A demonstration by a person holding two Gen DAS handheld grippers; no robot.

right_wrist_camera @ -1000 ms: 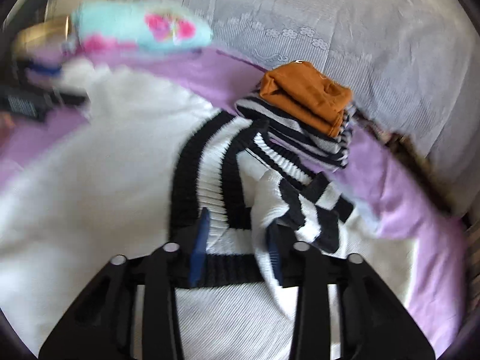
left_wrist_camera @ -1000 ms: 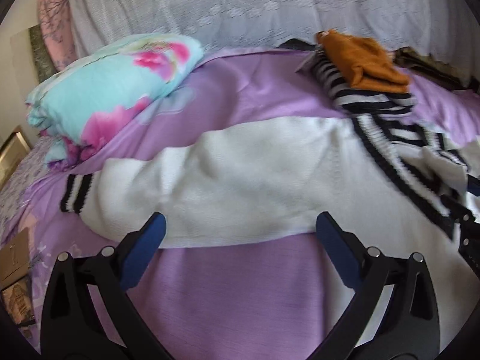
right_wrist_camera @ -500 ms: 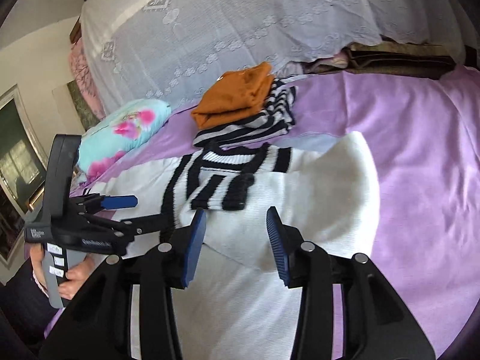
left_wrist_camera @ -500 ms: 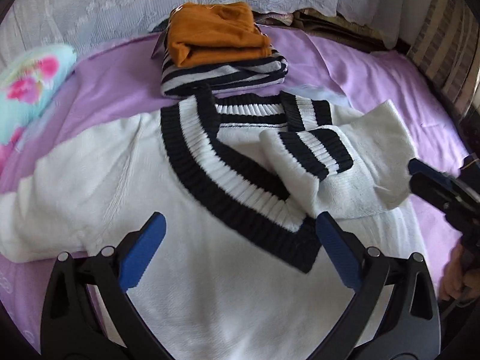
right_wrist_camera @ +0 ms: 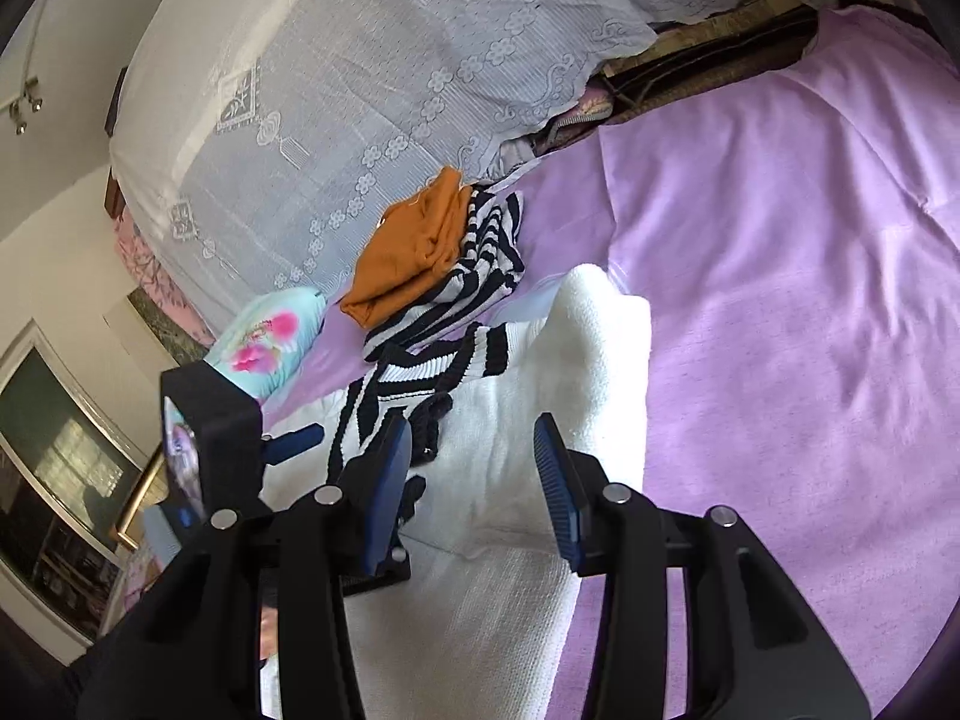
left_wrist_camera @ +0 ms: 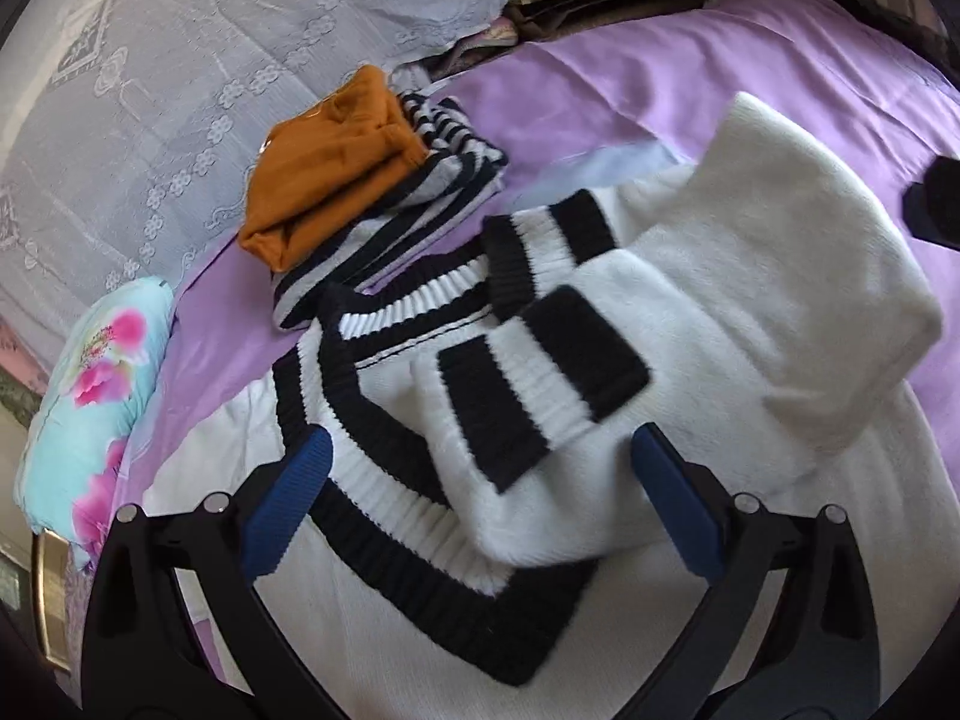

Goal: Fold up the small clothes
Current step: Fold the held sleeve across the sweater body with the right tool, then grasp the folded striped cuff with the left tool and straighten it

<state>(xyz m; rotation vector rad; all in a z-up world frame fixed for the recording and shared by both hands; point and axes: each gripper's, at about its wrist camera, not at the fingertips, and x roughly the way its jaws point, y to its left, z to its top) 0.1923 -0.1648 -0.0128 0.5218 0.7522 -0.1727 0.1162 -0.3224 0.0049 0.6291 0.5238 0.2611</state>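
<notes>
Both my grippers swung in over the white sweater; its sleeve now lies folded across the chest.
Sweater sits flat on the purple bedspread, just beside the stack of folded clothes. Left gripper hovers spread wide and empty; right gripper likewise spread, gripping nothing. One sleeve done, I'd judge the other side comes next.

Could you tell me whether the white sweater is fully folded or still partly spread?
Partly folded: the white sweater has one sleeve laid across its chest; the body lies spread on the purple bedsheet.
</notes>
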